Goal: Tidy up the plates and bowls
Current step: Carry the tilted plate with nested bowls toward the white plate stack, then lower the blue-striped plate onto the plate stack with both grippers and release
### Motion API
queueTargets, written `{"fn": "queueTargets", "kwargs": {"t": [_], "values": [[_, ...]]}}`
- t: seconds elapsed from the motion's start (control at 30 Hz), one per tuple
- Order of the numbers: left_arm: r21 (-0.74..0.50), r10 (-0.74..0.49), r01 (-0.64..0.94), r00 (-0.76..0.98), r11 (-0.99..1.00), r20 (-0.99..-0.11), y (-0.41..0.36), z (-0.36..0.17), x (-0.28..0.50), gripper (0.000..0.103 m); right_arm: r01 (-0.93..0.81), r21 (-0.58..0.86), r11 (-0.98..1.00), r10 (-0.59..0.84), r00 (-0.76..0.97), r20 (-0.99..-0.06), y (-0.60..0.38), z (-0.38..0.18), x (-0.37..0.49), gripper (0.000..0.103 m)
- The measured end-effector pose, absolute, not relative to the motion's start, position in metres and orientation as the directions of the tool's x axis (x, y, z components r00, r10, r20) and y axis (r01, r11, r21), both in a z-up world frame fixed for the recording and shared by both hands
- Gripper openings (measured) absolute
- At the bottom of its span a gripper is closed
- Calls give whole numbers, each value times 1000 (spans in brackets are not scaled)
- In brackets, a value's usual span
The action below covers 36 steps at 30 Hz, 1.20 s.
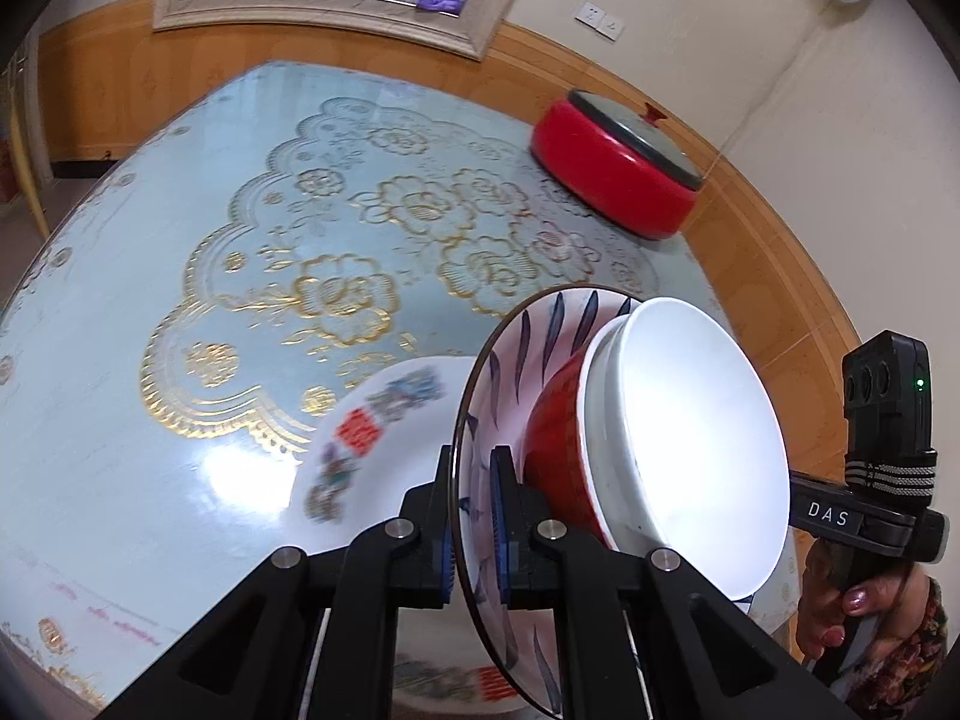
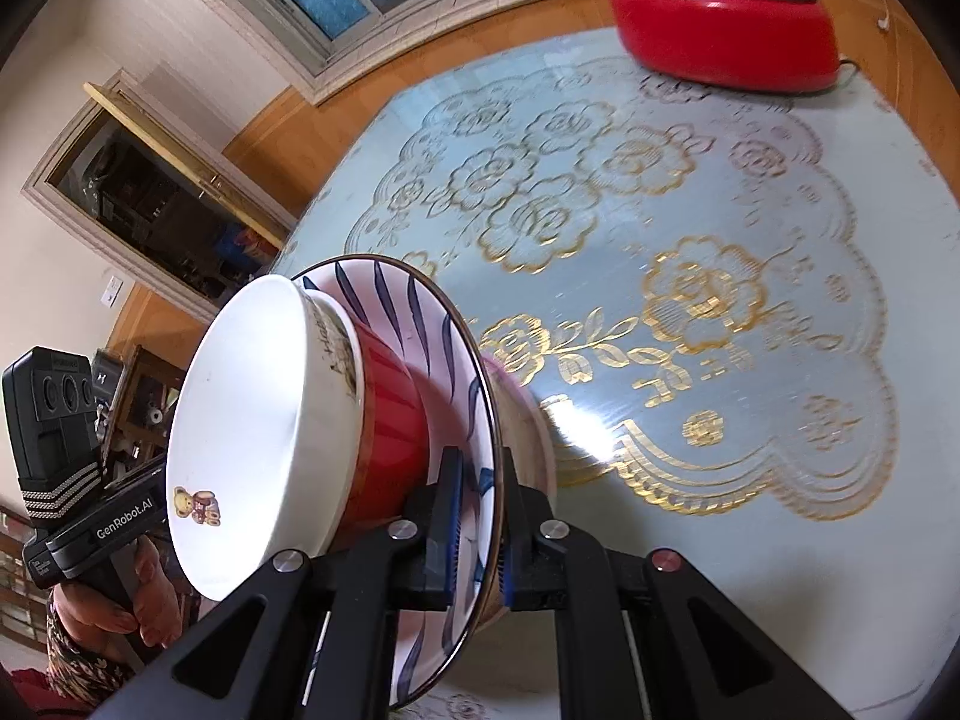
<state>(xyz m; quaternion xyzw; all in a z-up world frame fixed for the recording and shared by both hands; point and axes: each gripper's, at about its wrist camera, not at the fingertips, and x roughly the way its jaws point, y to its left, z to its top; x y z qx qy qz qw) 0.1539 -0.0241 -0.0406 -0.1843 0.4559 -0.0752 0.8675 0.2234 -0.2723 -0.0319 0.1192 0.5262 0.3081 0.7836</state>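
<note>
A blue-leaf plate (image 1: 540,330) (image 2: 408,312) hangs tilted over the table, gripped at opposite rims. On it sits a red bowl (image 1: 552,432) (image 2: 390,420) with a white bowl (image 1: 690,420) (image 2: 258,420) nested inside. My left gripper (image 1: 474,528) is shut on the plate's rim. My right gripper (image 2: 480,540) is shut on the other rim. Just under the plate lies a blurred white dish with red and floral print (image 1: 372,438) (image 2: 528,420). I cannot tell if it touches the plate.
A red electric pot (image 1: 618,174) (image 2: 726,30) with a grey lid stands at the table's far edge. The round table (image 1: 240,240) (image 2: 720,240) has a pale blue cloth with gold flowers. A hand (image 1: 852,600) (image 2: 120,600) holds each gripper's handle.
</note>
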Motion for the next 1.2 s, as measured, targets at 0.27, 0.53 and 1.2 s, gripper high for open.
{"fn": "queueTargets", "kwargs": {"t": [0.27,0.53,1.2], "values": [[-387,-291,-58,560,920,-776,-1,-53,147,7,-343,516,785,600,219,-769,-246,-45,216,10],[-390,-302,-51,543,920,-784,6,-63,149,7,-310,514,800,585,209,-783,-238,-58,213,10],[-361,-294,-22,537,932,-791,11,-85,167,13,-250,462,851,517,246,-820,-229,-74,218,10]]}}
